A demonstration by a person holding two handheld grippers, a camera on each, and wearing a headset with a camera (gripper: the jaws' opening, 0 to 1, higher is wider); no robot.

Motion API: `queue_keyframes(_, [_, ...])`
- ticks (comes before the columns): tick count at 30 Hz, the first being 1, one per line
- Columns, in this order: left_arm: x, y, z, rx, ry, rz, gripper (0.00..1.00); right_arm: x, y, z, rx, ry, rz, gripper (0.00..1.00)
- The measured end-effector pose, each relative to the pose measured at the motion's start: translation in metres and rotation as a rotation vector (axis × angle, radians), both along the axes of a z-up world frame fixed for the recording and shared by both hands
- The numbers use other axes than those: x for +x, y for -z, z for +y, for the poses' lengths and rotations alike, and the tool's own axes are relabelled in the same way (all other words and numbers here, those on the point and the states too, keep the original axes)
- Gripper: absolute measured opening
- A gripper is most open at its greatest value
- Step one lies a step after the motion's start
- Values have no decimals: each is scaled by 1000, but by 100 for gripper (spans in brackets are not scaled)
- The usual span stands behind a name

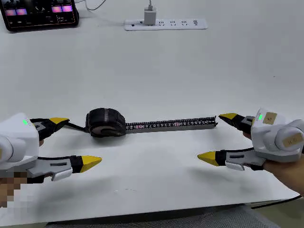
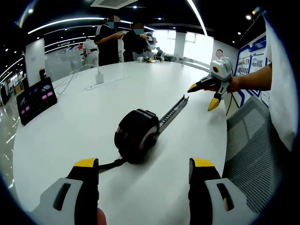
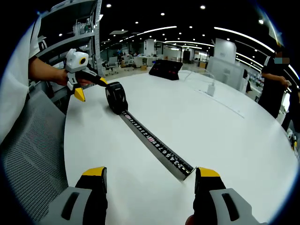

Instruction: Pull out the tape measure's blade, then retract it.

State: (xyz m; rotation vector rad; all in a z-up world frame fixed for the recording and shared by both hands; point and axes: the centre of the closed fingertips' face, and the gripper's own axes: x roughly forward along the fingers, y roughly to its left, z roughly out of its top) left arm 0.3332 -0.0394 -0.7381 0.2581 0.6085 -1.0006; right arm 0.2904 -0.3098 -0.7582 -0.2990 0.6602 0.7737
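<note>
Both tools have their jaws wide apart and clamp nothing. The left hand-held gripper (image 1: 76, 141) sits just left of the tape measure case (image 1: 105, 122). One yellow tip is beside the case's black strap (image 1: 75, 126); whether they touch I cannot tell. The case lies on the white desk (image 1: 156, 80). Its blade (image 1: 171, 125) runs out from the case toward the right hand-held gripper (image 1: 217, 137) and ends just beside one jaw tip. In the right gripper view, single numerals up to 9 are printed along the blade.
</note>
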Motion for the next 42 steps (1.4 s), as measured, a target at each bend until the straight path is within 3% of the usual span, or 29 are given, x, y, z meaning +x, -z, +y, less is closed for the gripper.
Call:
queue_keyframes(9, [-11, -4, 0, -20, -19, -5, 77, -14, -1, 1, 13, 23, 3, 83])
queue_keyframes(20, [-25, 8, 3, -23, -52, 11, 79, -34, 7, 2, 24, 50, 22, 87])
queue_keyframes(27, [-34, 12, 3, -27, -62, 32, 80, -34, 8, 6, 23, 46, 23, 88])
queue_keyframes(42, [-34, 12, 4, -31, -70, 42, 82, -34, 7, 10, 26, 40, 28, 90])
